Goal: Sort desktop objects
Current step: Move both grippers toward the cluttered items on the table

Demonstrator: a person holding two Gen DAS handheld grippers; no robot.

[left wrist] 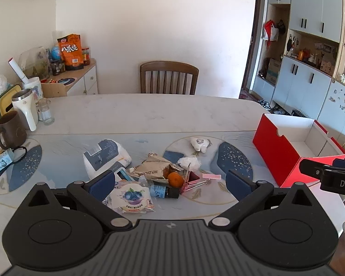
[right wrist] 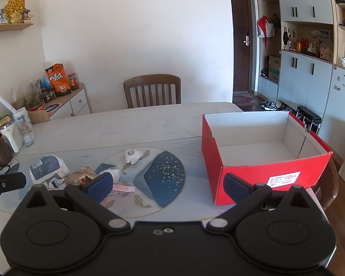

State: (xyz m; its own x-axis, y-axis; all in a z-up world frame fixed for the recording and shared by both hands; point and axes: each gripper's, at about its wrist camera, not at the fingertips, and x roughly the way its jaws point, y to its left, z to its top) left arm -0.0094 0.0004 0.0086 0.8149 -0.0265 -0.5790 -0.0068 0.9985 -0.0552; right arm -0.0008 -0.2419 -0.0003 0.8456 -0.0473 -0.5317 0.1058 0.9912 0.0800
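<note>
Left tongs (left wrist: 170, 180): spread wide, pinching nothing; raised above the near edge of the table (left wrist: 149, 112); the clutter pile lies right between and just beyond the blue pads
Pile, near part: blueberry snack packet (left wrist: 132, 199) closest, beside the left pad; small blue-labelled bottle (left wrist: 159, 191) with dark cap just right of it; orange (left wrist: 175, 179) touching the pink clips (left wrist: 191, 180)
Pile, farther part: crumpled foil wrapper (left wrist: 153, 166) behind the orange; white tissue pack (left wrist: 107, 156) left of it; white plastic wad (left wrist: 188, 162) to the right; small white plush toy (left wrist: 201, 143) farther back, apart from the heap
Pink slip (left wrist: 211, 176): flat on the mat, between pile and right pad
Right tongs (right wrist: 169, 185): spread, holding nothing; left pad over the edge of the pile, right pad in front of the red box's near corner
Red box (right wrist: 264, 174): open-topped, white inside, on the table's right side; well apart from the pile
Table's left end: brown mug (left wrist: 10, 130), white tumbler (left wrist: 25, 109)
</note>
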